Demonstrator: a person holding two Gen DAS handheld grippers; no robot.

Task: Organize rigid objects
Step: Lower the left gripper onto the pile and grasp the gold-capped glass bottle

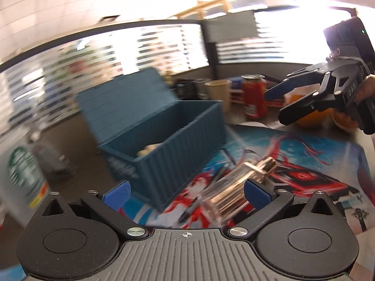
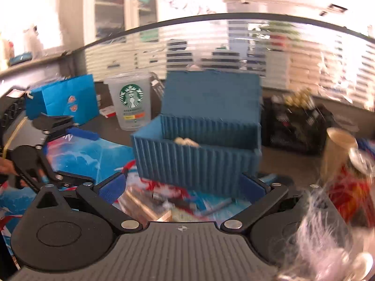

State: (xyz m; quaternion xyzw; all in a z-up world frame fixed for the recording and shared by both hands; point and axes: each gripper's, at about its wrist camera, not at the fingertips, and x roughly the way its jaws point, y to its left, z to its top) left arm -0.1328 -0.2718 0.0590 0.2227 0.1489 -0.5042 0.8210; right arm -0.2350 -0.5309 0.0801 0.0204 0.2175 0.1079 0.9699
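A blue ribbed box (image 1: 178, 126) stands open on the printed mat (image 1: 328, 154), lid up, with a pale object (image 1: 146, 151) inside; it also shows in the right wrist view (image 2: 199, 159). A clear bottle with a rose-gold cap (image 1: 236, 193) lies on the mat, close to my left gripper's right pad. My left gripper (image 1: 186, 195) is open and empty above the mat. My right gripper (image 2: 182, 187) is open and empty, hovering before the box over a blurred rose-gold object (image 2: 145, 208) and a pen (image 2: 218, 207). The right gripper also shows in the left wrist view (image 1: 279, 106).
A Starbucks cup (image 2: 132, 100) and a blue paper bag (image 2: 68, 98) stand behind the mat. A red can (image 1: 254, 97), a beige paper cup (image 1: 219, 91) and an orange (image 1: 309, 117) sit right of the box. A black mesh basket (image 2: 295, 126) stands behind.
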